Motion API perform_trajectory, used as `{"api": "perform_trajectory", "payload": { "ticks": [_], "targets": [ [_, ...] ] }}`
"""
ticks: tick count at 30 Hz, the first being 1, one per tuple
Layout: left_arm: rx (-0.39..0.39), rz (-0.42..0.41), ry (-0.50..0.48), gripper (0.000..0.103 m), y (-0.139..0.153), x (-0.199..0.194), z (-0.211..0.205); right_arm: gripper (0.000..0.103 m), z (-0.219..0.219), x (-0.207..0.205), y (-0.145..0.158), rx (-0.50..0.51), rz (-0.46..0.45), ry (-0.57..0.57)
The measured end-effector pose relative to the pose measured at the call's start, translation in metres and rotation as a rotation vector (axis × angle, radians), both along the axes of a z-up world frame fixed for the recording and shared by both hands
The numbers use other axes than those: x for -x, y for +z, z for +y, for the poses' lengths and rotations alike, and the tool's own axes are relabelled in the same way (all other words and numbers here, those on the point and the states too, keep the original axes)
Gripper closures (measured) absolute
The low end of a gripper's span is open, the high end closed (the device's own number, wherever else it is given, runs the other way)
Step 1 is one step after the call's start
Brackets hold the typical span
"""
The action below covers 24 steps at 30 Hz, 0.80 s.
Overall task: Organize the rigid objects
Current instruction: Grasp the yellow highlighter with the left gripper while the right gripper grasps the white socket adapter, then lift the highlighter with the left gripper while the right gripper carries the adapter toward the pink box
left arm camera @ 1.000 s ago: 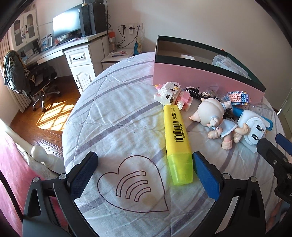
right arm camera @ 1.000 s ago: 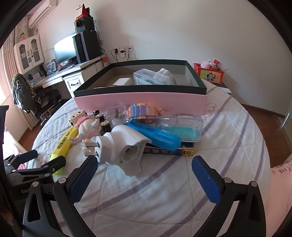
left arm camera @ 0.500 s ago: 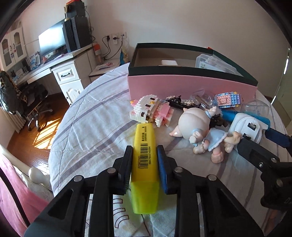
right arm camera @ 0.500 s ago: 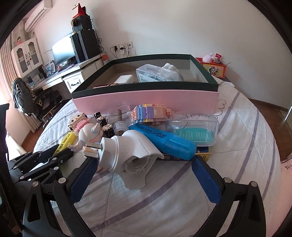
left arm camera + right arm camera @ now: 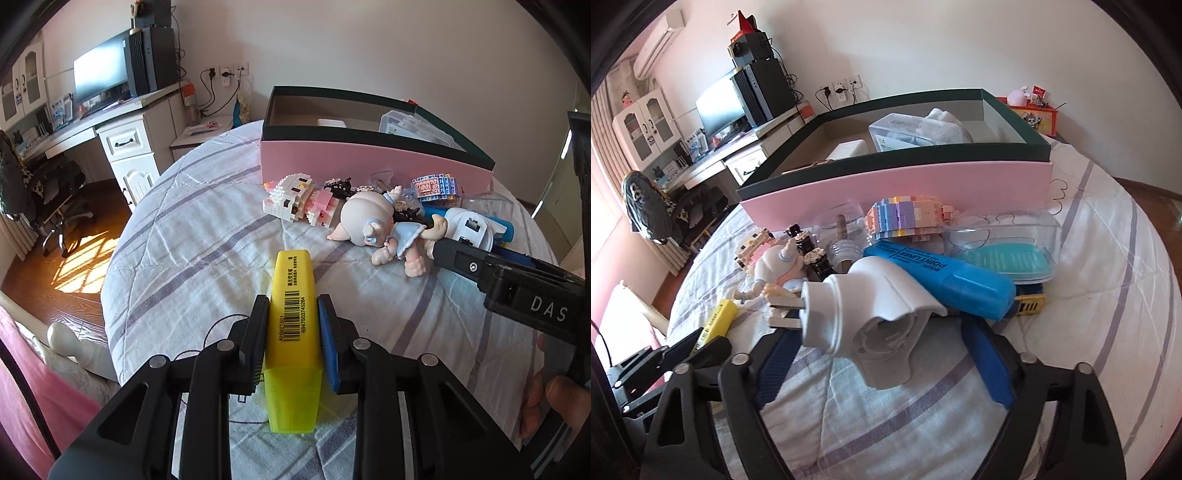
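Left gripper [image 5: 291,332] clamped on yellow highlighter [image 5: 293,325], right gripper [image 5: 886,354] closing around white plug adapter [image 5: 864,325]

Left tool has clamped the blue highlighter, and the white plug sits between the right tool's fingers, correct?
Not quite: the left tool is clamped on the yellow highlighter, as the left wrist view shows. The blue highlighter lies loose by the white plug, which does sit inside the closing right tool.

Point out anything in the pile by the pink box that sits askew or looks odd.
The white plug adapter lies tipped on its side, prongs pointing sideways. The blue highlighter rests slanted across a flat yellow and blue item. The doll lies toppled on the bedspread. Nothing looks broken or spilled.
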<state>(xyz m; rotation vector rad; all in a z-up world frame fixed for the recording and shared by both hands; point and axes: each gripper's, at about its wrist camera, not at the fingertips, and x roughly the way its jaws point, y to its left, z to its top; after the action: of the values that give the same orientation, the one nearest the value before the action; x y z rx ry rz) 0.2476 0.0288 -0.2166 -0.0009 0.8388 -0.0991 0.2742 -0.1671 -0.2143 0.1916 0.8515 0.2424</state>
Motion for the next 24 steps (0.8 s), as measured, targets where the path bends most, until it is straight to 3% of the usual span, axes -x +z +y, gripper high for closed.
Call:
{"api": "perform_trajectory", "payload": {
  "ticks": [1, 13, 19, 24],
  "targets": [
    [0.003, 0.0, -0.002, 0.077, 0.0, 0.001, 0.0, 0.038, 0.0, 0.003, 0.001, -0.006, -0.009, 0.014],
    [0.026, -0.01, -0.056, 0.077, 0.005, 0.009, -0.02, 0.039, -0.036, 0.048, 0.009, -0.012, -0.042, 0.004],
    [0.022, -0.028, -0.105, 0.077, 0.013, 0.011, -0.04, 0.039, -0.04, 0.046, 0.006, -0.016, -0.03, 0.007],
    [0.026, 0.016, -0.085, 0.076, -0.001, 0.004, -0.041, 0.036, -0.041, 0.037, -0.006, -0.05, 0.002, -0.002]
  ]
}}
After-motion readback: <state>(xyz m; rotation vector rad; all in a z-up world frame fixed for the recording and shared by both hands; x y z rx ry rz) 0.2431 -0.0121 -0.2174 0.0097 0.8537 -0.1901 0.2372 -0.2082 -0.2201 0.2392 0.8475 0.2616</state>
